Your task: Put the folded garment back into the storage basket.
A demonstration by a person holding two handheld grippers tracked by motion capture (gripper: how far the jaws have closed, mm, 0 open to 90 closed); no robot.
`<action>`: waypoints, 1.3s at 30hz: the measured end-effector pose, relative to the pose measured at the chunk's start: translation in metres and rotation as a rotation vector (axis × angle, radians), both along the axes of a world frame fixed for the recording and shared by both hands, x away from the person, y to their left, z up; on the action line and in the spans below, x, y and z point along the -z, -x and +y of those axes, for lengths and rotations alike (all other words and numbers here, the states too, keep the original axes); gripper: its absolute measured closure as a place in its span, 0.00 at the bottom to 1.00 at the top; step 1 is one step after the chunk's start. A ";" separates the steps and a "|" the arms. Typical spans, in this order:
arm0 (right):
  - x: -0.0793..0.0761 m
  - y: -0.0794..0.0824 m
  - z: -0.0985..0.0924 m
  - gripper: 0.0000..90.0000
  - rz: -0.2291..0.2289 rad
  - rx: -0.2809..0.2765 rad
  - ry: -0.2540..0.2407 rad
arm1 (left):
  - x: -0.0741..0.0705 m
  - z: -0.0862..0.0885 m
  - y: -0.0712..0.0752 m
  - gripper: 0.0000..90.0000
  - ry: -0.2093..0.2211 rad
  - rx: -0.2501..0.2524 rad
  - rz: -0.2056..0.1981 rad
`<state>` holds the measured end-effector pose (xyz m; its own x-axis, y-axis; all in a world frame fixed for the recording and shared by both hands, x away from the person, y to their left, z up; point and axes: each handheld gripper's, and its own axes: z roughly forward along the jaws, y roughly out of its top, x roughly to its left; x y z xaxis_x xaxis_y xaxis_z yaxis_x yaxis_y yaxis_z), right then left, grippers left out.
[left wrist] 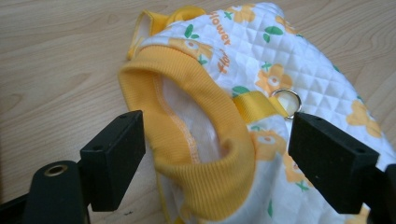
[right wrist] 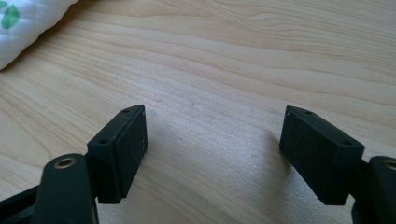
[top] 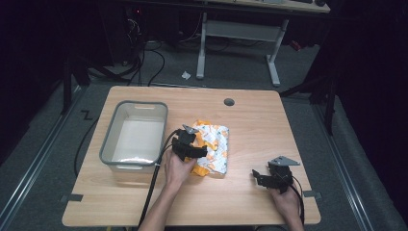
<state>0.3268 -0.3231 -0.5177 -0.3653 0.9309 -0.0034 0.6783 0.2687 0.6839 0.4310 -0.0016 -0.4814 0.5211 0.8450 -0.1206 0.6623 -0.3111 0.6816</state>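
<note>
Right claw (top: 263,179) sat low over bare tabletop (top: 250,120) at the near right, jaws wide apart, nothing between them. Left claw (top: 190,144) was mid-tabletop, jaws also spread, straddling the yellow ribbed collar (left wrist: 201,154) of a quilted flower-print garment (top: 214,144), not clamped. Garment lay crumpled at the tabletop centre, metal ring (left wrist: 286,100) on a yellow strap showing near the right jaw. Grey bin (top: 136,134) stood just left of it, well clear of the right claw.
</note>
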 end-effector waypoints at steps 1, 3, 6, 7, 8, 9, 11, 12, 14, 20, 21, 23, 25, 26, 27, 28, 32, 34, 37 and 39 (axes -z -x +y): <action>0.000 0.000 0.000 0.26 0.000 0.000 0.000 | 0.001 0.000 -0.001 0.22 0.001 -0.001 -0.001; 0.000 0.000 0.000 0.26 0.000 0.000 0.000 | 0.004 -0.001 -0.003 0.22 -0.002 -0.010 0.007; 0.000 0.000 0.000 0.26 0.000 0.000 0.000 | 0.010 0.000 -0.007 0.22 -0.017 -0.022 0.027; 0.000 0.000 0.000 0.26 0.000 0.000 0.000 | 0.012 0.000 -0.009 0.22 -0.021 -0.022 0.033; 0.000 0.000 0.000 0.26 0.000 0.000 0.000 | 0.013 0.000 -0.010 0.22 -0.024 -0.022 0.041; 0.000 0.000 0.000 0.26 0.000 0.000 0.000 | 0.015 0.000 -0.010 0.22 -0.028 -0.022 0.047; 0.000 0.000 0.000 0.26 0.000 0.000 0.000 | 0.017 0.000 -0.011 0.21 -0.047 -0.023 0.053; 0.000 0.000 0.000 0.26 0.000 0.000 0.000 | 0.019 0.000 -0.012 0.21 -0.051 -0.022 0.060; 0.000 0.000 0.000 0.26 0.000 0.000 0.000 | 0.022 0.000 -0.014 0.21 -0.057 -0.023 0.068; 0.000 0.000 0.000 0.26 0.000 0.000 0.000 | 0.029 -0.002 -0.016 0.20 -0.068 -0.016 0.082; 0.000 0.000 0.000 0.26 0.000 0.000 0.000 | 0.029 -0.002 -0.016 0.20 -0.070 -0.015 0.081; 0.000 0.000 0.000 0.26 0.000 0.000 0.000 | 0.030 -0.002 -0.016 0.21 -0.072 -0.016 0.083; 0.000 0.000 0.000 0.26 0.000 0.000 0.000 | 0.032 -0.002 -0.016 0.21 -0.072 -0.013 0.084; 0.000 0.000 0.000 0.26 0.000 0.000 0.000 | 0.033 -0.002 -0.016 0.22 -0.068 -0.013 0.088; 0.000 0.000 0.000 0.26 0.000 0.000 0.000 | 0.034 -0.002 -0.016 0.22 -0.066 -0.013 0.081; 0.000 0.000 0.000 0.26 0.000 0.000 0.000 | 0.034 -0.002 -0.016 0.22 -0.064 -0.007 0.077; 0.000 0.000 0.000 0.26 0.000 0.000 0.000 | 0.034 -0.003 -0.015 0.26 -0.070 0.003 0.068; 0.000 0.000 0.000 0.26 0.000 0.000 0.000 | 0.033 -0.003 -0.014 0.28 -0.075 0.013 0.059; 0.000 0.000 0.000 0.26 0.000 0.000 0.000 | 0.033 -0.004 -0.012 0.35 -0.074 0.028 0.051; 0.000 0.000 0.000 0.26 0.000 0.000 0.000 | 0.033 -0.004 -0.010 0.39 -0.063 0.031 0.039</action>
